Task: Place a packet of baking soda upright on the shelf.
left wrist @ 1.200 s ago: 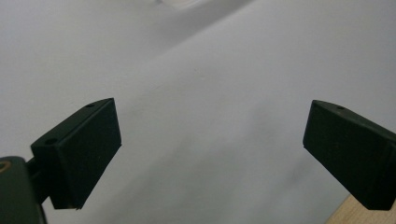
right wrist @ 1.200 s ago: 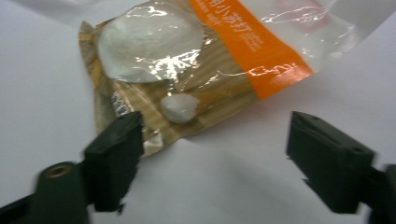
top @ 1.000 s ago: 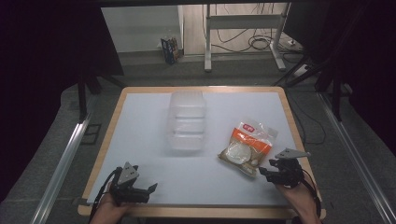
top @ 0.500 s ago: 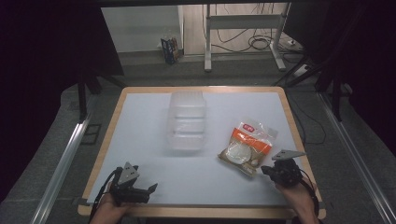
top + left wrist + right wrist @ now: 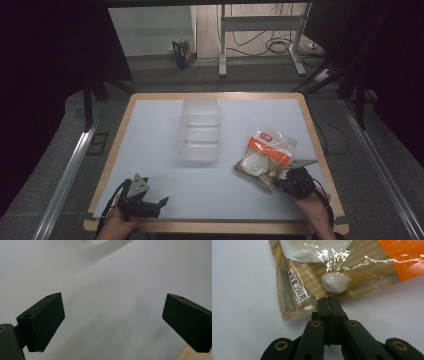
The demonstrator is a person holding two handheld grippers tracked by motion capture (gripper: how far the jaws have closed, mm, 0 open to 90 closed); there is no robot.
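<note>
The snack bag (image 5: 266,156) lies flat at the right of the table (image 5: 150,150), right of the clear plastic container (image 5: 201,131). The right gripper (image 5: 328,300) has just been closing, and its jaws now pinch the thin sealed edge at the bag's near corner. That hold looks shallow: a quick lift could let the slick film slip free, or the bag's contents could swing and tear it loose. The left gripper (image 5: 155,202) rests at the near left edge, jaws wide apart with nothing between them.
</note>
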